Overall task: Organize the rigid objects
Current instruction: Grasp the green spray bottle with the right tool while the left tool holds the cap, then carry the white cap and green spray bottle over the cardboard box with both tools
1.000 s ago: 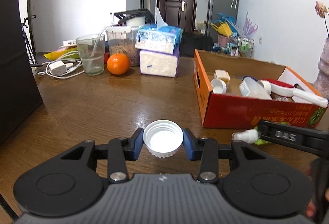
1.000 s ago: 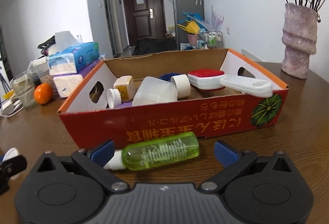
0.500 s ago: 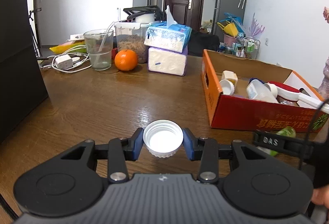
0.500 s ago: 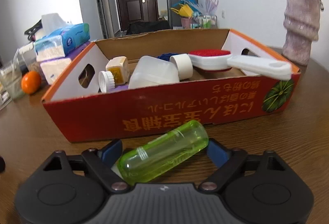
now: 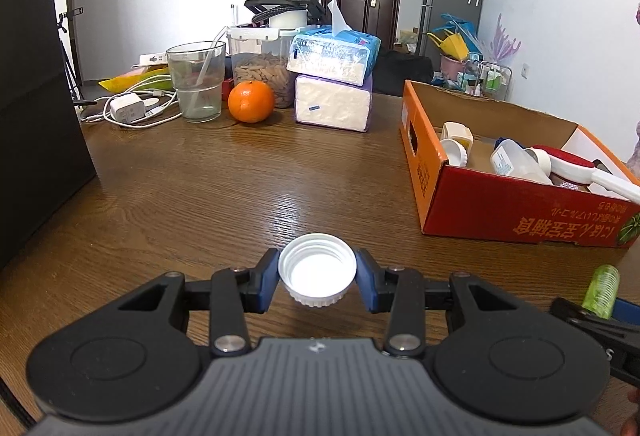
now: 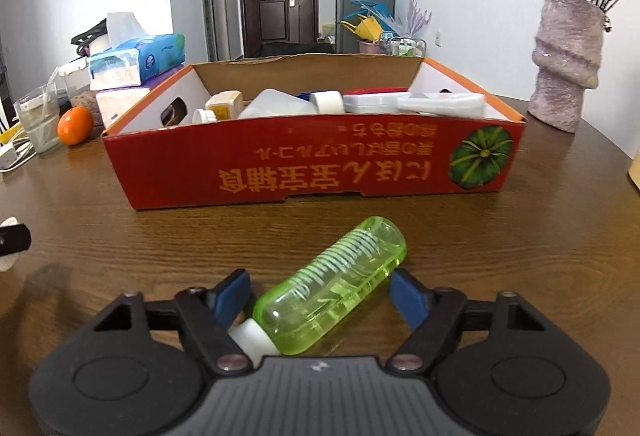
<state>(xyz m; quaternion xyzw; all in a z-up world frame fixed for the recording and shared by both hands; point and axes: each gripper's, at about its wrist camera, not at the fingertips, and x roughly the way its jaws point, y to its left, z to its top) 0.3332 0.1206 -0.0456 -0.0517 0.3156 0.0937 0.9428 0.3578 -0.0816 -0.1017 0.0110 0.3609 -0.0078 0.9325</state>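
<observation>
My left gripper (image 5: 317, 278) is shut on a white bottle cap (image 5: 317, 270), held hollow side up just above the wooden table. In the right wrist view a green transparent bottle (image 6: 332, 284) with a white cap lies slantwise on the table between the blue pads of my right gripper (image 6: 320, 294). Its jaws are closing; the right pad is at the bottle's far end and a small gap shows at the left pad. The red cardboard box (image 6: 280, 171) stands just beyond, holding several white containers and a red-topped brush. The bottle (image 5: 601, 290) also shows at the left wrist view's right edge.
An orange (image 5: 251, 101), a glass (image 5: 196, 83), stacked tissue packs (image 5: 332, 83), a food jar and a charger with cables (image 5: 128, 109) stand at the table's far side. A pink vase (image 6: 566, 59) with flowers is right of the box. A black panel (image 5: 32, 75) rises on the left.
The right gripper's jaws have narrowed around the green bottle, which turned from lying crosswise to pointing diagonally away. The gripper drew back from the box. The left gripper keeps holding the cap.
</observation>
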